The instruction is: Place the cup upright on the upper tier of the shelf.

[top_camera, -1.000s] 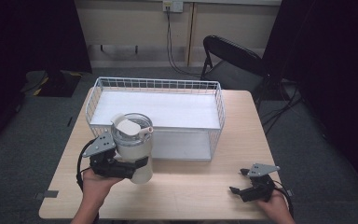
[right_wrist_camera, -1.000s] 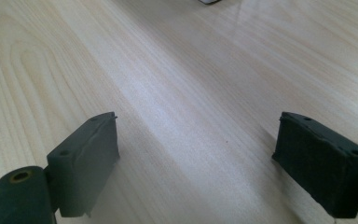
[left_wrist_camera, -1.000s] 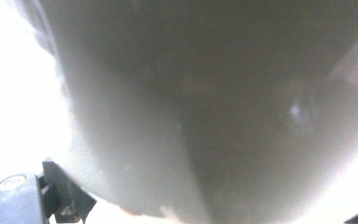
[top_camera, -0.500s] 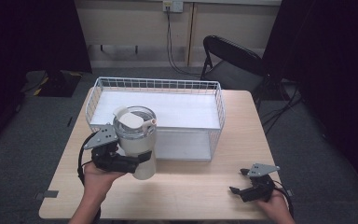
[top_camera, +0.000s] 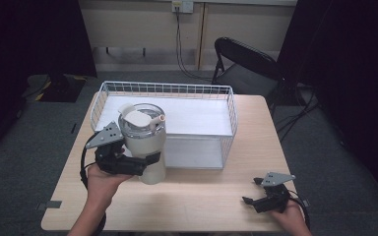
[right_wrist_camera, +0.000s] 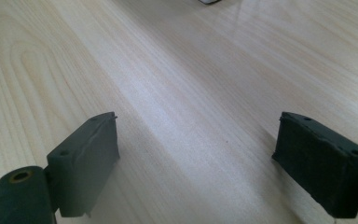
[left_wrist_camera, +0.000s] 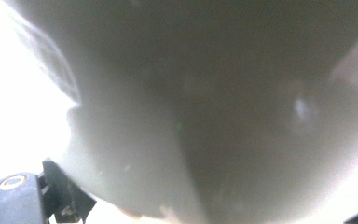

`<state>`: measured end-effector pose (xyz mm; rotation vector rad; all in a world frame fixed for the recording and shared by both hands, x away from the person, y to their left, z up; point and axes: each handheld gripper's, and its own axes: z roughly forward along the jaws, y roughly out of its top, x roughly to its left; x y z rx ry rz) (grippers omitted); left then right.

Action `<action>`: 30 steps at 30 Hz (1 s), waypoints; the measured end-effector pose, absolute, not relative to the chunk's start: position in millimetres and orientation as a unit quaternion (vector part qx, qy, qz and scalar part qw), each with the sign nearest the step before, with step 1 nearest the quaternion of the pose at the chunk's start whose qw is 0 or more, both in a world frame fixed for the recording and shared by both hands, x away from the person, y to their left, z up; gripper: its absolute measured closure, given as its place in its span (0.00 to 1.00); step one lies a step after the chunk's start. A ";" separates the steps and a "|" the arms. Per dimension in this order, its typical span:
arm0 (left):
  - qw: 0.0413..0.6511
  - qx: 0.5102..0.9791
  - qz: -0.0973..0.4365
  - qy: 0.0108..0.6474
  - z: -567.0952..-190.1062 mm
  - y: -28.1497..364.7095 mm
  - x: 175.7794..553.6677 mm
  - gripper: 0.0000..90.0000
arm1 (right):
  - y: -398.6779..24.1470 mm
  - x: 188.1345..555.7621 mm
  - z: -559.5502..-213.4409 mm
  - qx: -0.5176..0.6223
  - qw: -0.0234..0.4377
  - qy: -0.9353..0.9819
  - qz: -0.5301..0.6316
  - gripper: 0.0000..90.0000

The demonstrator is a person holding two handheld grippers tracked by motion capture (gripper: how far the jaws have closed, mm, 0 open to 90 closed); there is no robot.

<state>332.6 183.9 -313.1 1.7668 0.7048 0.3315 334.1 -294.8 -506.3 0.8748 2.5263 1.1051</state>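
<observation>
Left tongs [top_camera: 145, 164]: gripping the tumbler [top_camera: 143, 142] upright; keeping it level while lifting over the basket [top_camera: 231, 110] rim.
Right tongs [top_camera: 256, 194]: resting wide open, empty, on the table [top_camera: 202, 201].

A pale wooden table [top_camera: 197, 209] with light grain carries the scene. A white wire basket [top_camera: 229, 105] stands on it toward the far side, reaching nearly to the far edge, with a white sheet lining its bottom. The right hand-held gripper [top_camera: 258, 195] rests low on the tabletop near the right front corner, well apart from the basket; in the right gripper view bare wood [right_wrist_camera: 191, 121] lies between its parted jaws. The front middle of the tabletop is bare wood.
</observation>
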 end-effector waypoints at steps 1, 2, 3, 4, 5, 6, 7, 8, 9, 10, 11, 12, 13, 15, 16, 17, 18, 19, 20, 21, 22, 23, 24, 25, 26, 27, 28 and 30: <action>0.570 0.752 0.141 0.301 -311.3 183.8 333.3 0.11 | -294.8 334.1 -506.4 0.300 0.124 0.867 0.379 0.14; 0.570 0.751 0.139 0.302 -309.3 183.7 333.8 0.11 | -294.8 334.1 -506.3 0.300 0.124 0.867 0.379 0.14; 0.570 0.752 0.138 0.302 -307.2 183.8 334.4 0.11 | -294.8 334.1 -506.3 0.300 0.124 0.867 0.379 0.14; 0.569 0.752 0.138 0.302 -305.2 183.6 334.9 0.11 | -294.8 334.1 -506.4 0.300 0.124 0.867 0.379 0.14; 0.568 0.753 0.140 0.302 -303.1 183.6 335.4 0.11 | -294.8 334.1 -506.3 0.300 0.124 0.867 0.379 0.14; 0.567 0.754 0.140 0.300 -301.0 183.5 335.9 0.11 | -294.8 334.1 -506.3 0.300 0.124 0.867 0.379 0.14; 0.566 0.755 0.138 0.301 -299.0 183.0 336.3 0.11 | -294.8 334.1 -506.3 0.300 0.124 0.867 0.379 0.14; 0.564 0.756 0.139 0.301 -297.0 182.9 336.8 0.11 | -294.8 334.1 -506.3 0.300 0.124 0.867 0.379 0.14; 0.564 0.757 0.137 0.300 -295.0 182.7 337.4 0.11 | -294.8 334.1 -506.3 0.300 0.124 0.867 0.379 0.14; 0.564 0.757 0.137 0.300 -292.9 182.4 337.9 0.11 | -294.8 334.1 -506.3 0.300 0.124 0.867 0.379 0.14; 0.564 0.758 0.138 0.299 -290.7 182.2 338.4 0.11 | -294.8 334.1 -506.3 0.300 0.124 0.867 0.379 0.14; 0.563 0.758 0.137 0.300 -289.0 182.0 338.6 0.11 | -294.8 334.1 -506.3 0.300 0.124 0.867 0.379 0.14; 0.563 0.758 0.137 0.299 -286.4 181.7 339.3 0.11 | -294.8 334.1 -506.3 0.300 0.124 0.867 0.379 0.14; 0.564 0.757 0.136 0.299 -282.7 181.2 340.0 0.11 | -294.8 334.1 -506.3 0.300 0.124 0.867 0.379 0.14; 0.564 0.758 0.135 0.299 -280.1 180.9 340.6 0.11 | -294.8 334.1 -506.3 0.300 0.124 0.867 0.379 0.14; 0.564 0.758 0.135 0.298 -278.6 180.7 341.1 0.11 | -294.8 334.1 -506.3 0.300 0.124 0.867 0.379 0.14; 0.566 0.757 0.134 0.297 -276.6 180.1 341.6 0.11 | -294.8 334.1 -506.3 0.300 0.124 0.867 0.379 0.14; 0.566 0.758 0.134 0.296 -275.0 179.8 342.2 0.11 | -294.8 334.1 -506.3 0.300 0.124 0.867 0.379 0.14; 0.566 0.757 0.135 0.297 -273.6 179.4 342.6 0.11 | -294.8 334.1 -506.3 0.300 0.124 0.867 0.379 0.14; 0.567 0.756 0.134 0.297 -272.2 179.0 343.3 0.11 | -294.8 334.1 -506.3 0.300 0.124 0.867 0.379 0.14; 0.568 0.756 0.133 0.297 -270.7 178.8 344.0 0.11 | -294.8 334.1 -506.3 0.300 0.124 0.867 0.379 0.14; 0.568 0.756 0.133 0.296 -269.4 178.7 344.7 0.11 | -294.8 334.1 -506.3 0.300 0.124 0.867 0.379 0.14; 0.568 0.756 0.132 0.297 -267.9 178.5 345.2 0.11 | -294.8 334.1 -506.3 0.300 0.124 0.867 0.379 0.14; 0.568 0.756 0.132 0.298 -266.5 178.2 345.9 0.11 | -294.8 334.1 -506.3 0.300 0.124 0.867 0.379 0.14; 0.567 0.756 0.132 0.297 -265.1 178.0 346.5 0.11 | -294.8 334.1 -506.4 0.300 0.124 0.867 0.379 0.14; 0.566 0.757 0.133 0.298 -263.5 177.8 347.1 0.11 | -294.8 334.1 -506.4 0.300 0.124 0.867 0.379 0.14; 0.566 0.757 0.133 0.297 -261.9 177.6 347.6 0.11 | -294.8 334.1 -506.3 0.300 0.124 0.867 0.379 0.14; 0.565 0.758 0.136 0.297 -258.4 177.1 348.8 0.11 | -294.8 334.1 -506.4 0.300 0.124 0.867 0.379 0.14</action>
